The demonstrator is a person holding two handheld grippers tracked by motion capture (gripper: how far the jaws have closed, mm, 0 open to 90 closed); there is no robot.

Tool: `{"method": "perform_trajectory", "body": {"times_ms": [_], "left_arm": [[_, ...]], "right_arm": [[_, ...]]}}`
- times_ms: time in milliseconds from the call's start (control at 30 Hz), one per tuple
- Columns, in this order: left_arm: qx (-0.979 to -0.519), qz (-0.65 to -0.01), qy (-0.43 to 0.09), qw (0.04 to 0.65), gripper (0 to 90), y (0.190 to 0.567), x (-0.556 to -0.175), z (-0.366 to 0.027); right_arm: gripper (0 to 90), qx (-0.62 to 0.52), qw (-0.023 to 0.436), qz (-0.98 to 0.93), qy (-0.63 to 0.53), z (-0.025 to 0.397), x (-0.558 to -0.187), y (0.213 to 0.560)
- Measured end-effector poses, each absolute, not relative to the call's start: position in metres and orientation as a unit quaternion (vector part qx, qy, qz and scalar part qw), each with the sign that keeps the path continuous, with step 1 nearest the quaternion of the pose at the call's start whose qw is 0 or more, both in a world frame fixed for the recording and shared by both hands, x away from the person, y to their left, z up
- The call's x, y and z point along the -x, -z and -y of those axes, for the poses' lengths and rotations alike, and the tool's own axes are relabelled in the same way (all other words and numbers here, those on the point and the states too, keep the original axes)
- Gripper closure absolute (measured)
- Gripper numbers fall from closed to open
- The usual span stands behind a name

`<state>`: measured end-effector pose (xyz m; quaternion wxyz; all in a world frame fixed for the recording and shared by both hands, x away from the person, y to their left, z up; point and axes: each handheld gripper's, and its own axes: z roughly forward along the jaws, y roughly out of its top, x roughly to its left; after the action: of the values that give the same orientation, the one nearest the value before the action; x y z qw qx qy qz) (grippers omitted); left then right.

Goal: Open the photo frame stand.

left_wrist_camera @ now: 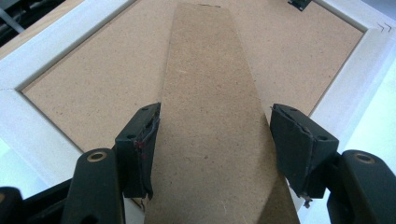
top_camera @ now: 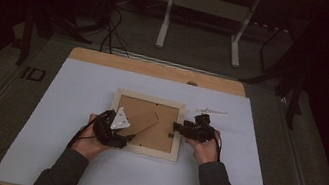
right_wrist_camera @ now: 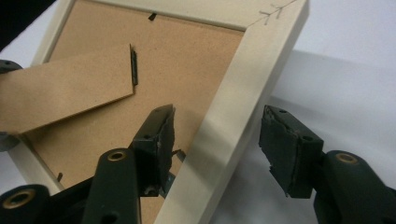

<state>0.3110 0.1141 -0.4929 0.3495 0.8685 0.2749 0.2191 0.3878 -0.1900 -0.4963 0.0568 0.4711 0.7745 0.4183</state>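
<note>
A white picture frame (top_camera: 113, 114) lies face down on the table, its brown backing board (top_camera: 136, 110) facing up. The board's brown easel stand (left_wrist_camera: 210, 116) is lifted off it. My left gripper (top_camera: 129, 138), at the frame's near left corner, is shut on the stand, one jaw on each long edge (left_wrist_camera: 212, 140). My right gripper (top_camera: 175, 127) stands open astride the frame's right rail (right_wrist_camera: 233, 116): one jaw is over the backing next to a small metal tab (right_wrist_camera: 179, 154), the other is outside the rail (right_wrist_camera: 217, 140).
The frame rests on a white sheet (top_camera: 65, 157) over a wooden table top (top_camera: 156, 68). A small white strip (top_camera: 211, 112) lies just beyond my right gripper. A stand's legs (top_camera: 163, 31) and cables (top_camera: 109, 32) are on the floor behind.
</note>
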Motion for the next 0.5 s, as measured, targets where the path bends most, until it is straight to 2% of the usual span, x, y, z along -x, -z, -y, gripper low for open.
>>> {"method": "perform_trajectory", "body": {"times_ms": [133,333,500], "left_arm": [[-0.866,-0.276,-0.225,0.35,37.3,0.491,-0.308,-0.113],[-0.865,-0.267,-0.236,0.354,37.3,0.49,-0.306,-0.112],[-0.863,-0.254,-0.253,0.356,37.3,0.487,-0.303,-0.11]], "right_arm": [[39.2,-0.481,0.041,-0.767,-0.423,0.187,-0.392,0.496],[37.0,-0.484,0.028,-0.765,-0.425,0.189,-0.398,0.497],[37.8,-0.485,-0.015,-0.764,-0.425,0.186,-0.402,0.502]]}}
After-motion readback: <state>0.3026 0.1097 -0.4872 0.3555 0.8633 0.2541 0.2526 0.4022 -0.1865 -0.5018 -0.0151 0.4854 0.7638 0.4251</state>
